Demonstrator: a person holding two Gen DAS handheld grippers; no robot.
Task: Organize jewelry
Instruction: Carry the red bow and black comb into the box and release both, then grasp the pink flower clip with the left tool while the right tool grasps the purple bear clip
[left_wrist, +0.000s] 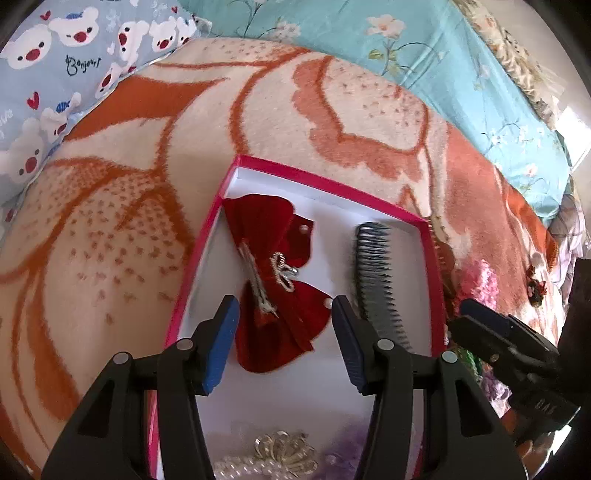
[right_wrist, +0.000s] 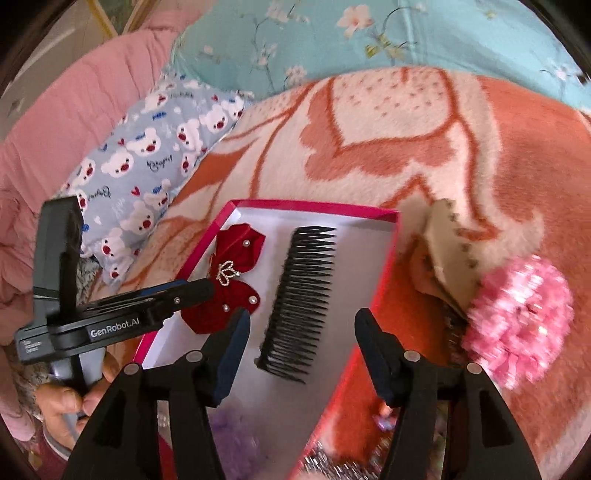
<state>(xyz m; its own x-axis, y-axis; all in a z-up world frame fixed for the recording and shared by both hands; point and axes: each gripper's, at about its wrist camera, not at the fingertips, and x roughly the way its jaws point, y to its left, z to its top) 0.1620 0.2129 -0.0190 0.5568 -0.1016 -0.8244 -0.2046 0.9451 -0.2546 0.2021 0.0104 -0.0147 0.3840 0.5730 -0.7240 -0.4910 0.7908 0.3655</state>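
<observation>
A fuzzy woven blanket (left_wrist: 147, 206) is lying under the matt cardboard box (left_wrist: 236, 166); the bow (left_wrist: 273, 295) is looking velvety, the comb (right_wrist: 299, 295) glossy plastic.

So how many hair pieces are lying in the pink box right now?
2 clearly: a red velvet bow on the left side of the pink box and a black comb to its right. Blurry items at the near end may add more.
</observation>
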